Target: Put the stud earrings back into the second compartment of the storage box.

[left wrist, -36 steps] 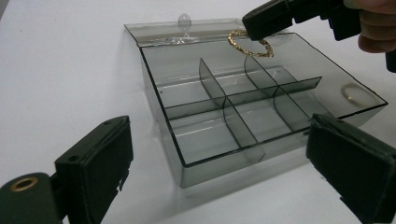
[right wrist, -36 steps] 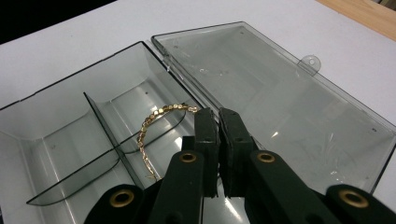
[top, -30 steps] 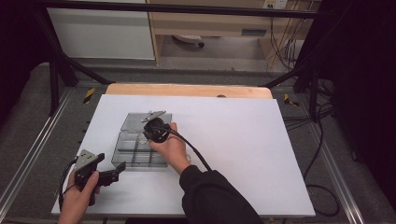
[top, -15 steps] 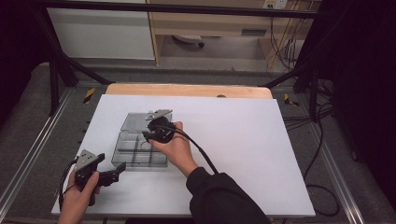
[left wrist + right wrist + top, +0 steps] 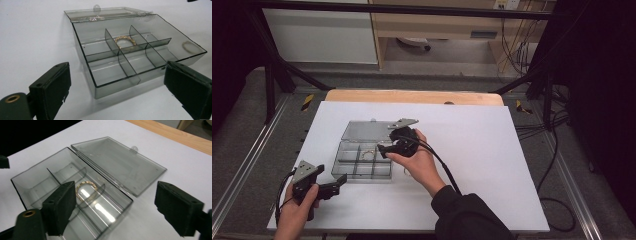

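Now my right gripper (image 5: pixel 384 149), jaws just opened wide and empty, hovers mid-frame over the clear box (image 5: pixel 362 160), where the gold bracelet (image 5: pixel 86 189) lies in a middle compartment; my left gripper (image 5: pixel 343 181) gapes at lower left.

The right gripper (image 5: pixel 384 148) sits mid-table in the person's right hand (image 5: pixel 414 161), pointing left; its jaws have just been opening and stand wide, nothing between them. The left gripper (image 5: pixel 341 181), near left, points right, jaws wide apart.

1 clear box (image 5: pixel 362 159), 1 gold ring (image 5: pixel 125 41), 2 grippers.
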